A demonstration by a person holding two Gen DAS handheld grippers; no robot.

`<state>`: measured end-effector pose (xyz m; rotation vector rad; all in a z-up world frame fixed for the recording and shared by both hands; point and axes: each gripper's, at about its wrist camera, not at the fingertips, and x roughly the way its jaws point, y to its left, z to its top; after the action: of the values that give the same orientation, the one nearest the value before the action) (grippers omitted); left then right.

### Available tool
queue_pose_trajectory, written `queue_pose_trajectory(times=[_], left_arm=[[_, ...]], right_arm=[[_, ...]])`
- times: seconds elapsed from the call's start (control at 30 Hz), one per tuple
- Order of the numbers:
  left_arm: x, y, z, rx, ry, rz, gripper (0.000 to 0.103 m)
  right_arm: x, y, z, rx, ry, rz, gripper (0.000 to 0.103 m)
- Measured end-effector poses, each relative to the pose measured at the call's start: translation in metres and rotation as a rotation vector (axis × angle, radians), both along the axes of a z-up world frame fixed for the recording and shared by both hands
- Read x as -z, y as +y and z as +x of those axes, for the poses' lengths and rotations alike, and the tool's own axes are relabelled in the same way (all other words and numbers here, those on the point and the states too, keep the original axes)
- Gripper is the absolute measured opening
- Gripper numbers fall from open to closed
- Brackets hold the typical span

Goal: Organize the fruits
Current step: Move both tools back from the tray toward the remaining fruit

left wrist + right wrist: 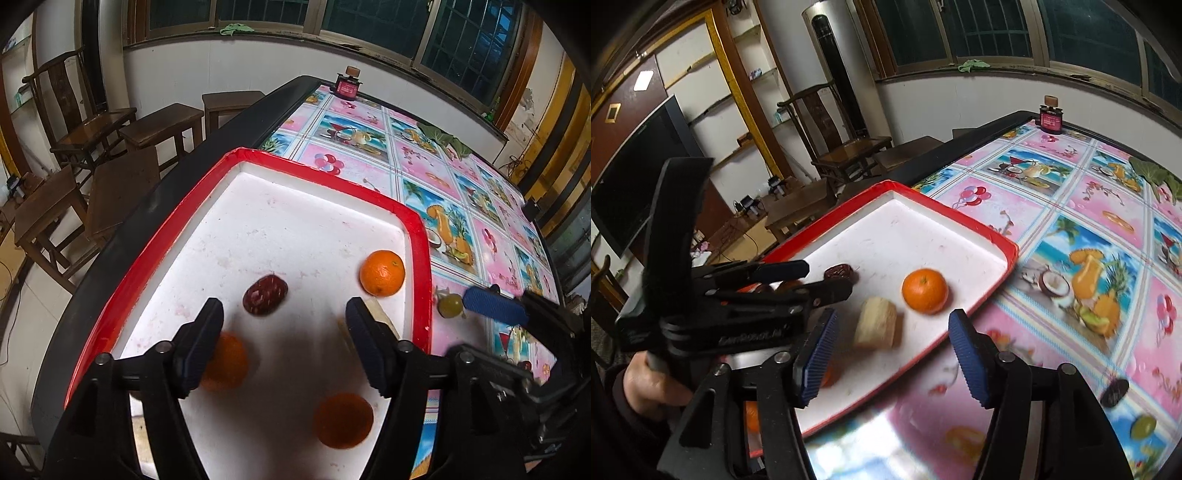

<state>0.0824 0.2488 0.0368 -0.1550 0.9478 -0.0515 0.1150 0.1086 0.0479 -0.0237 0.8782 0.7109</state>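
Around the table: dark wooden armchair with a carved back [70, 110], three brown wooden stools [162, 127] lined up along the white wall, two more just below. Glossy pink-and-blue tablecloth printed with drinks and fruit [354, 133] spread over the black-edged table [147, 206]. At the far corner, small dark red jar with a wooden stopper [348, 85]. On the window sill, crumpled green cloth [236, 28] (below dark barred windows). Across the room, tall black-and-white standing air conditioner [831, 59], large dark flat screen [639, 173], gold-framed shelves [738, 74].
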Motion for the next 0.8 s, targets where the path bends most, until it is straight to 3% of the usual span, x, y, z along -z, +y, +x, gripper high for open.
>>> queue_pose_trajectory(times=[0.23, 0.5, 0.8], left_arm=[[-0.007, -0.002, -0.012, 0.02, -0.005, -0.027, 0.074], [-0.015, -0.006, -0.026, 0.014, -0.007, -0.058, 0.075], [-0.031, -0.026, -0.042, 0.055, -0.036, -0.06, 0.078]], right_arm=[[0.003, -0.014, -0.028, 0.008, 0.034, 0.02, 0.076], [0.007, -0.023, -0.059, -0.02, 0.056, 0.007, 0.083], [0.004, -0.065, -0.089, 0.006, 0.067, 0.008, 0.088]])
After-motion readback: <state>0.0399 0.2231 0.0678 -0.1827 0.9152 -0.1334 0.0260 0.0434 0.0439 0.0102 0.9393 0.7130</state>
